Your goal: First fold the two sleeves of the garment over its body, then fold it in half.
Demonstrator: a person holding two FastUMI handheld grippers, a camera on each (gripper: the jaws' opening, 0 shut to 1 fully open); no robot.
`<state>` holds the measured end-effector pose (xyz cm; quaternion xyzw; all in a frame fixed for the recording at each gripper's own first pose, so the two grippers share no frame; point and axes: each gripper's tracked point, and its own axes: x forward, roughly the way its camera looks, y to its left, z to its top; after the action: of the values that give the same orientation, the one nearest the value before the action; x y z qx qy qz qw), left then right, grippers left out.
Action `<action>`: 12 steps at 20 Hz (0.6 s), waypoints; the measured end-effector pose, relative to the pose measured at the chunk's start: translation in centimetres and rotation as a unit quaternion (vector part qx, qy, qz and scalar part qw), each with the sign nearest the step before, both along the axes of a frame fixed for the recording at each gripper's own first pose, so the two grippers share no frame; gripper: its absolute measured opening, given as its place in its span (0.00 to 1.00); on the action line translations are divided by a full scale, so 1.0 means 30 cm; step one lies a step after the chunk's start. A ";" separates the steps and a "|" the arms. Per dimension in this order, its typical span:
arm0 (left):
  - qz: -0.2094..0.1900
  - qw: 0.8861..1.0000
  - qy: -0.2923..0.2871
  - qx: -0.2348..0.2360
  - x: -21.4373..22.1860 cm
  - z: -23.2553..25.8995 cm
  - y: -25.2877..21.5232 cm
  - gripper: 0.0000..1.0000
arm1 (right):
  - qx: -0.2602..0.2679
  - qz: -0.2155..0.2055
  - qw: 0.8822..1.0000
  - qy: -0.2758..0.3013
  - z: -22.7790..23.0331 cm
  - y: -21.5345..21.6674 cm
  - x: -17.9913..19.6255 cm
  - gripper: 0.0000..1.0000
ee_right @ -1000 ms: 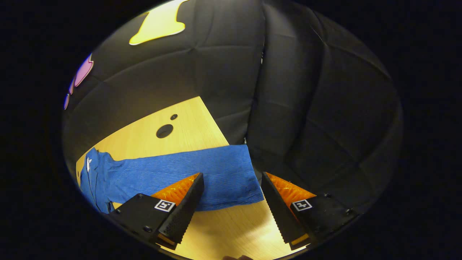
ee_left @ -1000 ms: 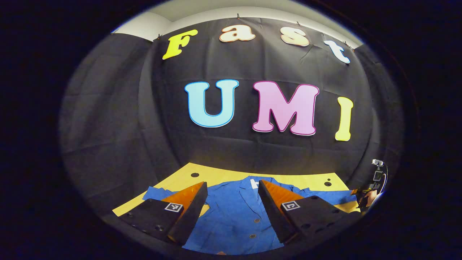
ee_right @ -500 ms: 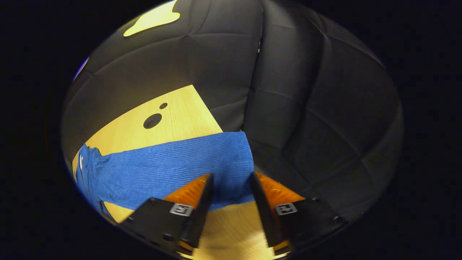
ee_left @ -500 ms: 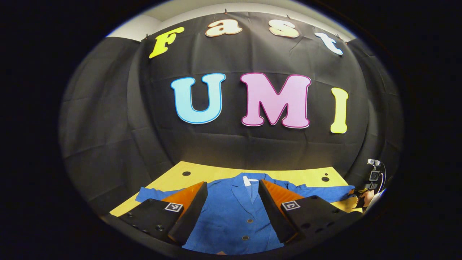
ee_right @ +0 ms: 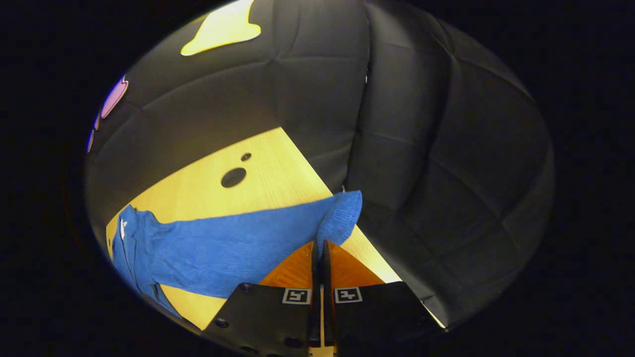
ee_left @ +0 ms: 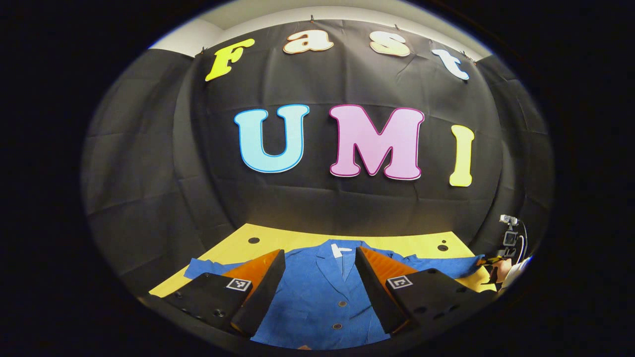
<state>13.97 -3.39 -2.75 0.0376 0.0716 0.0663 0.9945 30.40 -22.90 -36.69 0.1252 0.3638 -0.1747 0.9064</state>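
Blue button-front jacket [ee_left: 317, 292] lies flat on a yellow wooden table [ee_left: 278, 239], collar toward the booth's back wall, front facing up. A white neck tag [ee_left: 337, 250] shows inside the collar; two dark buttons [ee_left: 342, 303] run down the placket.

Left gripper [ee_left: 317, 287]: hovers above the garment's lower body, jaws spread wide, nothing between them. No contact with the cloth that I can make out. In the left gripper view the jacket's left sleeve [ee_left: 203, 267] stretches out flat toward the table's left edge, and the other sleeve reaches to the right side, where a hand [ee_left: 501, 270] with the other gripper sits at the table's far right corner.

Right gripper [ee_right: 319, 263]: jaws drawn together, nearly touching, pinching the cuff end of the right sleeve [ee_right: 233, 243]. The cuff [ee_right: 342, 218] rises off the table at the pinch and curls up just past the fingertips, over the table's corner edge. The rest of that sleeve lies flat and straight along the tabletop, running back to the jacket's shoulder at the left of the right gripper view. Two round dark holes [ee_right: 233, 177] mark the table beyond the sleeve, well apart from the cloth.

Neither sleeve folded over the body yet.
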 end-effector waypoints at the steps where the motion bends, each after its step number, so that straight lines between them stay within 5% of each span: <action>1: 0.003 1.000 -0.001 -0.008 -0.013 -0.004 0.022 0.82 | -0.002 0.002 1.000 -0.012 0.051 0.026 0.006 0.03; 7: 0.020 0.998 0.001 -0.059 -0.091 -0.030 0.203 0.81 | -0.030 0.046 0.996 -0.077 0.392 0.295 0.039 0.00; 12: 0.032 0.998 -0.012 -0.055 -0.204 -0.024 0.479 0.81 | -0.091 0.128 0.975 -0.155 0.751 0.725 0.019 0.03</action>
<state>7.84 10.97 -3.48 -0.0199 0.0641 0.0943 0.9933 30.96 -1.15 -14.16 0.0202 0.2142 -0.0676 0.9742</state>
